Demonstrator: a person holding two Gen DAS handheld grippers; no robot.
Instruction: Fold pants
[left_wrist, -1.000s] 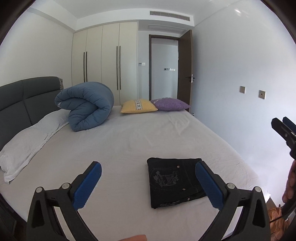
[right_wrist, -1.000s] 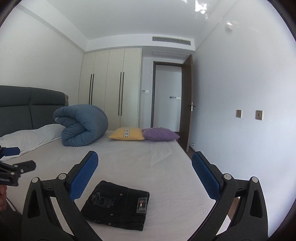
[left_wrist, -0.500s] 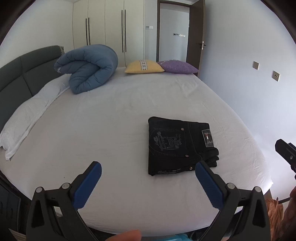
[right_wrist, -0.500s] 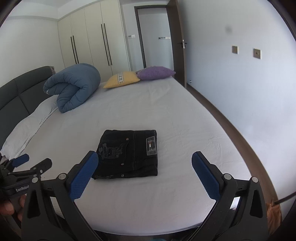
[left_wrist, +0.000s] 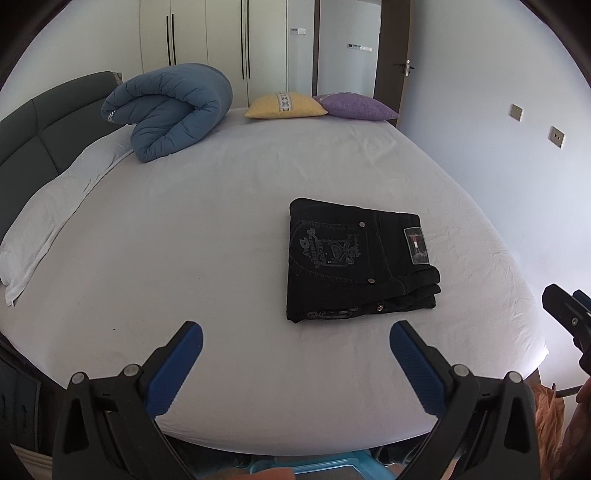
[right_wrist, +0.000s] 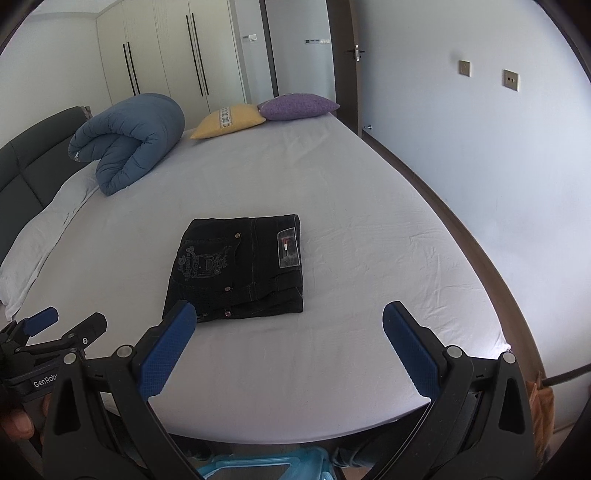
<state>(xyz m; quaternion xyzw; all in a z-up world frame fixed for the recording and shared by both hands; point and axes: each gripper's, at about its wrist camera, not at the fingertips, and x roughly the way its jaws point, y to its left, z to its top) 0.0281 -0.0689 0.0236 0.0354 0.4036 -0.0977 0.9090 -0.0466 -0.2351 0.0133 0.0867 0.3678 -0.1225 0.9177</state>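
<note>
Both tools hang over the near edge of the bed, holding nothing: left tool w/ blue pads spread wide, right tool likewise released. Black pants lie folded into a compact stack on the white sheet, right of center in left view, apart from both tools. Farther back sit a rolled blue duvet, yellow cushion & purple cushion touching it.

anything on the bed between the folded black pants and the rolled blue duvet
Nothing: between the pants and the blue duvet there is only bare white sheet. Both wrist views show it, the left wrist view most clearly.
</note>
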